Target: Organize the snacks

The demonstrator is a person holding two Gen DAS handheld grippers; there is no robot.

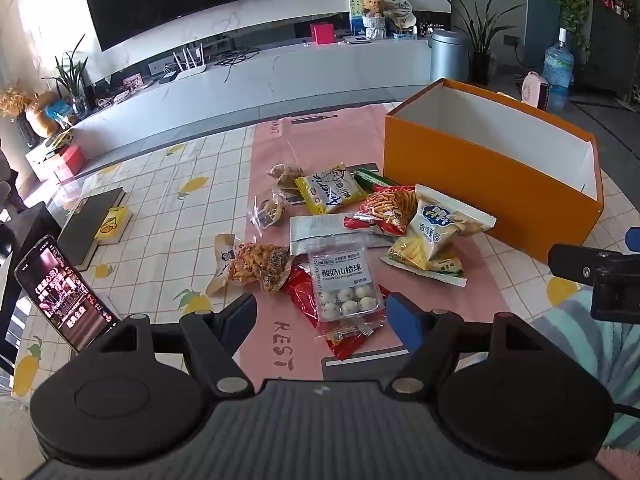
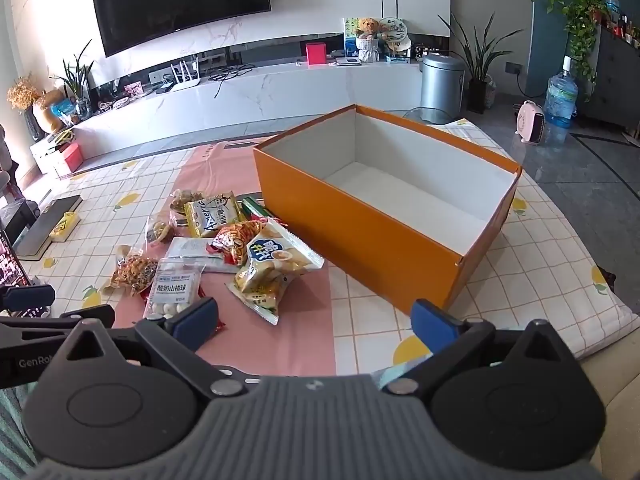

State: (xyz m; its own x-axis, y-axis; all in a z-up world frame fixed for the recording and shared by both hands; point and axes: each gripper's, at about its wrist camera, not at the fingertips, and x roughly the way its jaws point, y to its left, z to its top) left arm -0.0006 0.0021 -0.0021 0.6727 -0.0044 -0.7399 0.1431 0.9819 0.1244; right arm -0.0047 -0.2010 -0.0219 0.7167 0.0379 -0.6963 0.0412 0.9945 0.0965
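A heap of snack packets lies on the pink mat (image 1: 440, 292): a clear pack of white balls (image 1: 347, 280), a white crisp bag (image 1: 444, 226), a red stick-snack bag (image 1: 386, 208), a yellow packet (image 1: 330, 192) and an orange-brown pack (image 1: 256, 266). To their right stands an orange box (image 1: 480, 176), open-topped, white inside and bare (image 2: 404, 200). My left gripper (image 1: 322, 312) hangs open just short of the ball pack, nothing between its fingers. My right gripper (image 2: 316, 318) is open over the mat's near edge, between the heap (image 2: 224, 248) and the box. Its tip shows in the left wrist view (image 1: 592, 268).
A phone (image 1: 60, 292) with a lit screen leans at the near left. A dark book (image 1: 94, 224) and a small yellow box (image 1: 114, 224) lie on the checked cloth. Beyond the table are a TV cabinet (image 1: 280, 76), a bin (image 1: 448, 56) and a water bottle (image 2: 562, 96).
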